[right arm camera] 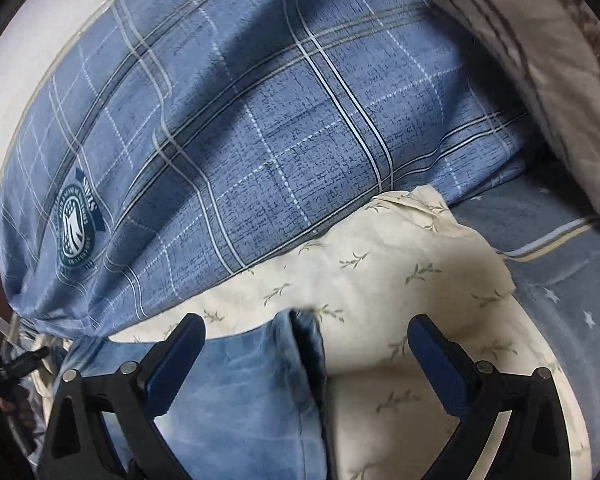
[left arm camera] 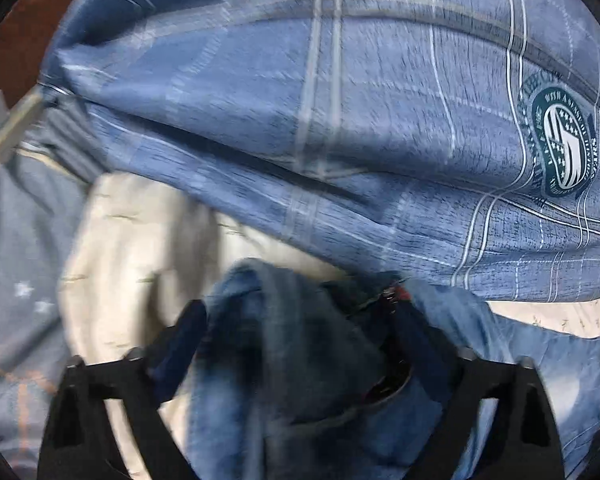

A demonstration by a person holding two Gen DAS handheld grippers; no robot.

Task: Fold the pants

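Observation:
The blue denim pants (left arm camera: 300,360) are bunched up between the fingers of my left gripper (left arm camera: 300,320), with the zipper and waist area showing near the right finger. The jaws stand wide with cloth filling the gap; I cannot tell whether they pinch it. In the right wrist view a folded edge of the pants (right arm camera: 256,380) lies on a cream leaf-print cloth (right arm camera: 400,280). My right gripper (right arm camera: 306,334) is open, its left finger over the denim and its right finger over the cream cloth.
A large blue plaid pillow (right arm camera: 260,140) with a round teal emblem (left arm camera: 564,148) lies just beyond the pants. A brown striped pillow (right arm camera: 540,60) sits at the far right. A blue star-print sheet (right arm camera: 560,280) covers the bed. Cables (right arm camera: 12,352) lie at the left.

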